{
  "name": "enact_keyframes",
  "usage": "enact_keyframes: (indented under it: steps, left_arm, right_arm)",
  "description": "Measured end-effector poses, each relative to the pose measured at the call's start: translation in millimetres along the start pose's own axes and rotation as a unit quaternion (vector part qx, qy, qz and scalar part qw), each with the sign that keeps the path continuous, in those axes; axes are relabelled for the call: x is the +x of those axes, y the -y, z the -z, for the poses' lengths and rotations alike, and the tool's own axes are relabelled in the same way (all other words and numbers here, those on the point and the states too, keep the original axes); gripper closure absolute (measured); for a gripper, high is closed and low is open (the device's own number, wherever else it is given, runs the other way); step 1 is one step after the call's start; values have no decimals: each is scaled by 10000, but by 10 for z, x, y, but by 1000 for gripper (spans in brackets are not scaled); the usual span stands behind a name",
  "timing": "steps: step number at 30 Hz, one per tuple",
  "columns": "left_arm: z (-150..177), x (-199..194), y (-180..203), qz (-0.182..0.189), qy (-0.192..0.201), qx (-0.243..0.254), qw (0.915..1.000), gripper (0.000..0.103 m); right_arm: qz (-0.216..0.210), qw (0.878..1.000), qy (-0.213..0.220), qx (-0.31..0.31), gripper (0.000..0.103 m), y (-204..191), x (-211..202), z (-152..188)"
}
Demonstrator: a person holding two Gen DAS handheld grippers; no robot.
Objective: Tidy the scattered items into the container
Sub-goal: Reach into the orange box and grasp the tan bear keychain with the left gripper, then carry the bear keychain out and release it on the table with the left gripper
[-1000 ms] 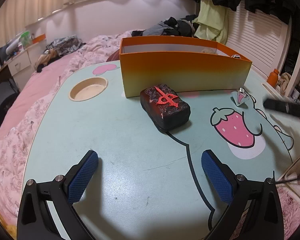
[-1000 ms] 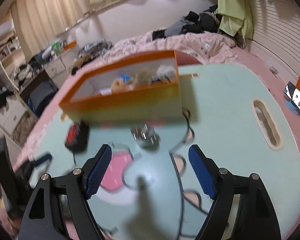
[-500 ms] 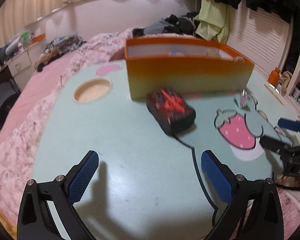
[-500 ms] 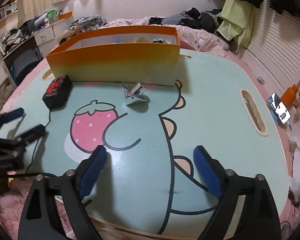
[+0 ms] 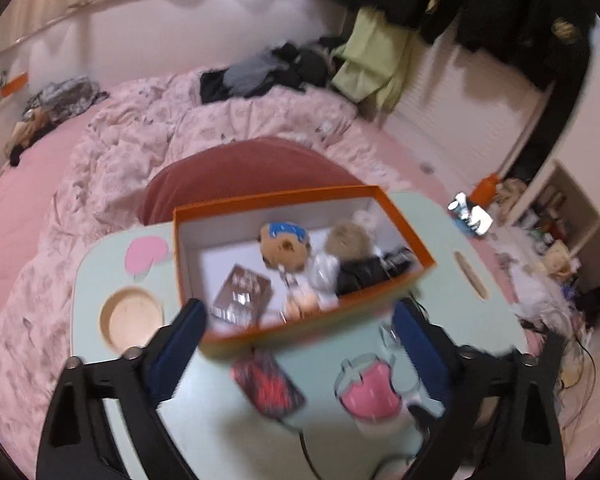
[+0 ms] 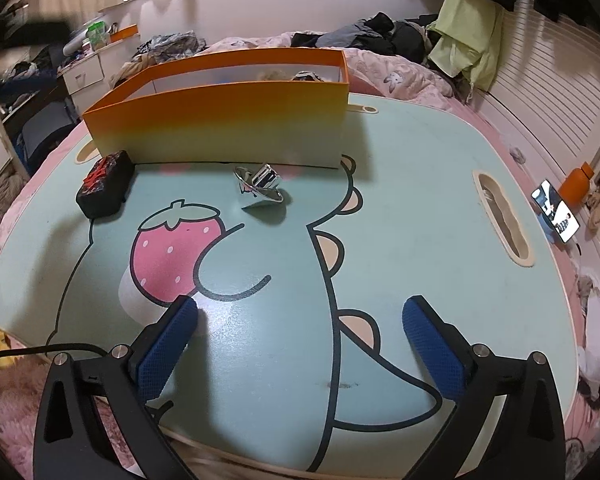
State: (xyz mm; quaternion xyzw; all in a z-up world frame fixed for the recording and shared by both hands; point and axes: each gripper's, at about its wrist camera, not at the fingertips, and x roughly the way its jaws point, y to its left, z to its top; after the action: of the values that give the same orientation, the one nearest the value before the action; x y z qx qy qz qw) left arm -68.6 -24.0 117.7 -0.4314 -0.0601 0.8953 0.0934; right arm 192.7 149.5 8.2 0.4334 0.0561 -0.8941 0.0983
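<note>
While the orange box stands at twelve o'clock on the table, the black block at ten o'clock, long axis toward one o'clock, could skid aside if nudged, as could the tilted silver top, both grippers gaping empty.

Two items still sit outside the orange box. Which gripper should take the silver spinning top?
Right. The right gripper is open, empty and facing the silver spinning top; the left gripper looks down into the orange box.
</note>
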Motion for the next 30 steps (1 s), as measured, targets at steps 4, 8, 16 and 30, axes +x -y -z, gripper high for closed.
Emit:
enact_keyframes:
  steps: [4, 8, 16, 30]
  left_arm:
    - [-326, 662, 87, -206, -710, -38, 9973, 34]
    - [-456, 1124, 118, -517, -1104, -100, 9925, 46]
    - [-441, 1531, 159, -781, -1382, -68, 9873, 62]
    - [-140, 168, 454, 575, -204, 378, 9974, 64]
  right_arm:
    - [-5, 10000, 5, -2, 1, -3, 2, -9]
    - [-17, 10000, 18, -9, 1, -20, -1, -12]
    - [-28, 10000, 31, -20, 1, -14, 7, -24]
    - [-28, 10000, 38, -18, 1, -14, 14, -31]
